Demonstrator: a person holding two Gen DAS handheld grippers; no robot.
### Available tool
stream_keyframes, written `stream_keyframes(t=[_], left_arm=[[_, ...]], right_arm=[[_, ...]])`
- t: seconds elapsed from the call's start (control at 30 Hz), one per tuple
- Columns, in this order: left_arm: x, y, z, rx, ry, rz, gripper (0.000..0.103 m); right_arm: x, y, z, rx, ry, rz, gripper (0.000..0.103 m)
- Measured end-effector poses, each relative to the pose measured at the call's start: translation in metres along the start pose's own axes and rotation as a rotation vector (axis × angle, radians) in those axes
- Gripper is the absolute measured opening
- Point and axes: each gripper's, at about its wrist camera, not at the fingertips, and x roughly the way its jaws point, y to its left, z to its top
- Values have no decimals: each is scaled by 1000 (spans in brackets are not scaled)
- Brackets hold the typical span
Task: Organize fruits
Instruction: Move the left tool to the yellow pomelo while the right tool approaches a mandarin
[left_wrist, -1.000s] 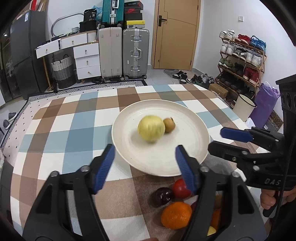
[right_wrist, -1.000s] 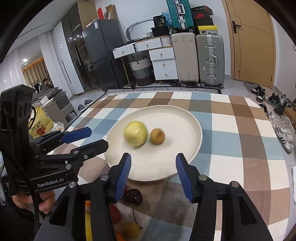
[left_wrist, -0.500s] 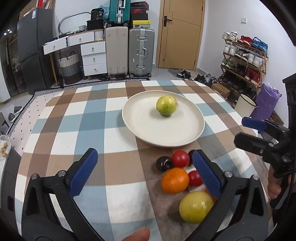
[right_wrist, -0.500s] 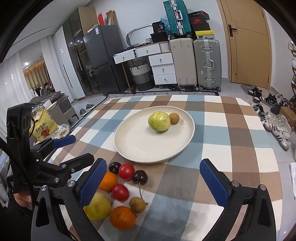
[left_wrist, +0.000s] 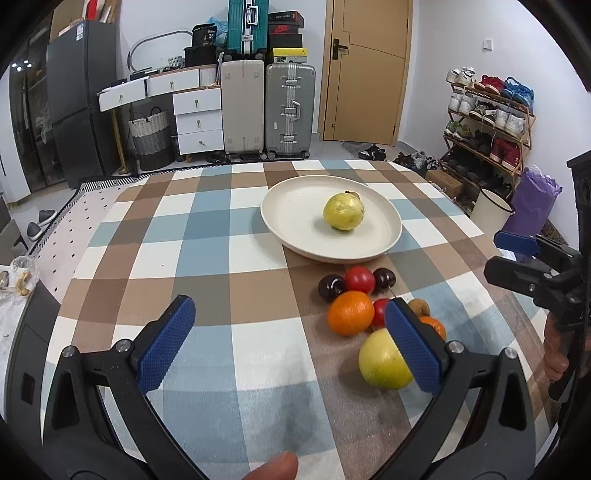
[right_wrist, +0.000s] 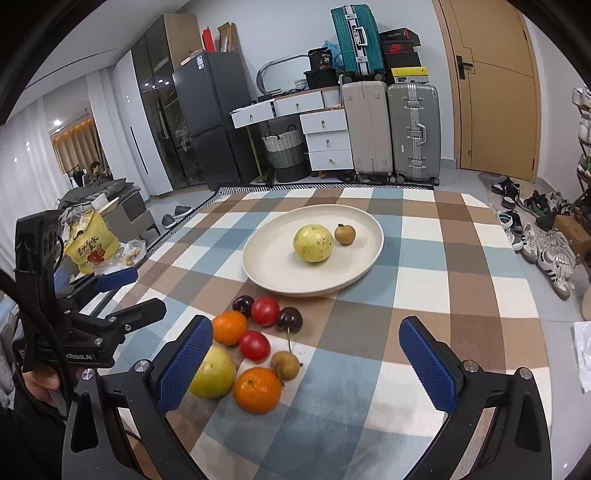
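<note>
Guava (right_wrist: 313, 243) and longan (right_wrist: 345, 234) now sit plated beyond both tongs, left gripper (left_wrist: 291, 345) and right gripper (right_wrist: 314, 365), just sprung wide, empty, withdrawn toward remaining fruit.

On the checked desk (right_wrist: 424, 295), a far plate (right_wrist: 266, 273) holds two fruits. Nearer, more fruit (right_wrist: 255, 343) clusters left of the right tool (right_wrist: 306, 354), whose jaws gape empty.

Left tongs' body (right_wrist: 79, 354) read "nRoboLAI", partly cut off. Black bag (right_wrist: 324, 59) atop the drawers showed "36". Yellow bag (right_wrist: 90, 247) carried red Chinese characters, illegible.
</note>
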Motion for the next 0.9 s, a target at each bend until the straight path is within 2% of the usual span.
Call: stream_keyframes(t=[0.5,0.9], left_arm=[[-6,-17,-30,3,38,10,102],[4,-27,-40,22,63,-5,102]], right_arm=[[8,9,-34,-24,85,-6,102],[25,11,-51,-28,145,6,102]])
